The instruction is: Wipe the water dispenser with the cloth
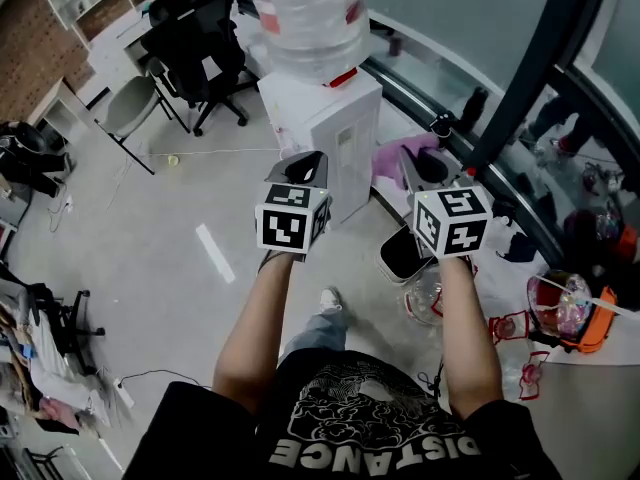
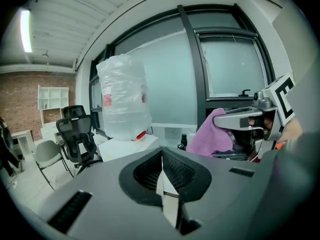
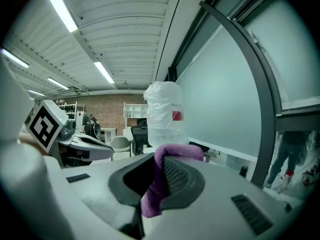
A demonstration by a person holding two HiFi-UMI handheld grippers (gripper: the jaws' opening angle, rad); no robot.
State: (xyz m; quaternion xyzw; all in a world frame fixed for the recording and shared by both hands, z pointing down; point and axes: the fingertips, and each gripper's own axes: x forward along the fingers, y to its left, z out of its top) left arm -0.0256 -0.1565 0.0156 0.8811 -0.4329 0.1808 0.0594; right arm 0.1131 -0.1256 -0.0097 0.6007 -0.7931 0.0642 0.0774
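Observation:
The white water dispenser (image 1: 325, 133) stands on the floor ahead of me, with a large clear bottle (image 1: 305, 18) on top. A purple cloth (image 1: 393, 160) hangs from my right gripper (image 1: 425, 166), which is shut on it just right of the dispenser's body. In the right gripper view the cloth (image 3: 167, 156) sticks up between the jaws of that gripper (image 3: 159, 160), and the bottle (image 3: 164, 114) stands beyond. My left gripper (image 1: 308, 164) is held in front of the dispenser. Its jaws are shut with nothing between them (image 2: 161, 151). The left gripper view also shows the bottle (image 2: 124, 99) and the cloth (image 2: 215, 134).
Black office chairs (image 1: 200, 43) and a grey chair (image 1: 130, 108) stand left of the dispenser. A black bin (image 1: 402, 253) and a clear jug (image 1: 425, 298) sit by my feet. A dark window frame (image 1: 530, 78) runs along the right, with bags and gear (image 1: 570, 308) below.

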